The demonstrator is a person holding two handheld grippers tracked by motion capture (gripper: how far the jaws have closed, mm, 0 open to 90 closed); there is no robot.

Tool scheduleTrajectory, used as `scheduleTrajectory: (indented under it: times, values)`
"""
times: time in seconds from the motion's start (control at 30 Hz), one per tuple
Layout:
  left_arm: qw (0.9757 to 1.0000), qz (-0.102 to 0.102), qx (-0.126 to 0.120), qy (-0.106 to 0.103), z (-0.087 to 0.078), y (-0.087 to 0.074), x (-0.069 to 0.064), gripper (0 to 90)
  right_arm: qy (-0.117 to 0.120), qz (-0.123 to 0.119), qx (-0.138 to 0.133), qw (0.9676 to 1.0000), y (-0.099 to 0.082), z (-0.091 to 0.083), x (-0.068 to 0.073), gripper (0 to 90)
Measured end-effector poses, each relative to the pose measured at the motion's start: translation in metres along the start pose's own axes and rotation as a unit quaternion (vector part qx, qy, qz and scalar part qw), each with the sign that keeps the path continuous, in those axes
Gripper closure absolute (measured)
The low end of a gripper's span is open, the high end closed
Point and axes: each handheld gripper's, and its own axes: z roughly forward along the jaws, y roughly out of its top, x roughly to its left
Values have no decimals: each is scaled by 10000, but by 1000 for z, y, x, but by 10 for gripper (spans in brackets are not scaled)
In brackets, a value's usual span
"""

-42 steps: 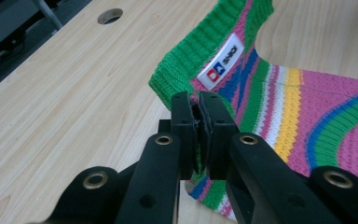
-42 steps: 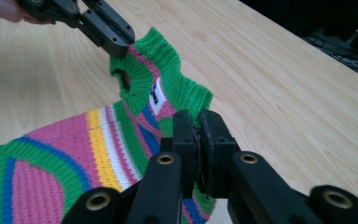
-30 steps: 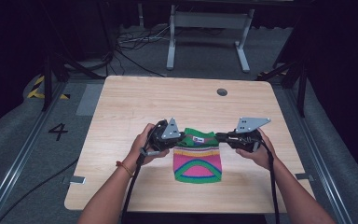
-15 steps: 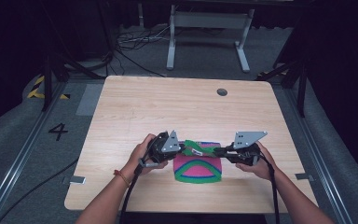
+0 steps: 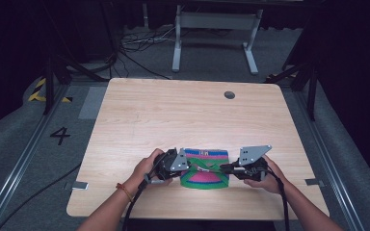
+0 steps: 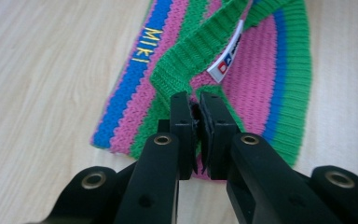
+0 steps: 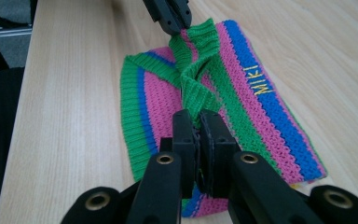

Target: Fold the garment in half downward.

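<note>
Both the left gripper (image 6: 197, 100) and right gripper (image 7: 196, 116) are pinching the striped knit garment's (image 5: 205, 169) green ribbed edge, which they should be drawing down evenly toward the table's (image 5: 173, 115) near edge.

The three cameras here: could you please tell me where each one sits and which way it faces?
High view: above the person's side, facing forward and down on the table; forearms, hands, both grippers show.
Left gripper view: rides the left gripper, looking along its jaws at the knitted garment.
Right gripper view: rides the right gripper, facing the left gripper opposite.
Shared: the garment's yellow MIKI lettering.
</note>
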Motion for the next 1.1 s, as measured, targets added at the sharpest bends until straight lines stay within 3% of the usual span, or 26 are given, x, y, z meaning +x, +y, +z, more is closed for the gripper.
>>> scheduleTrajectory:
  times: [0.33, 0.77, 1.1]
  values:
    - [9994, 246, 206, -152, -3, 1, -15, 836, 118, -88, 177, 9997, -6, 1, 12, 854]
    - [9985, 130, 338, -399, 5, -11, -27, 776, 200, -127, 354, 9991, -18, 6, 21, 853]
    - [9978, -28, 48, -663, 6, -22, -26, 684, 175, -84, 464, 9987, -29, 11, 25, 829]
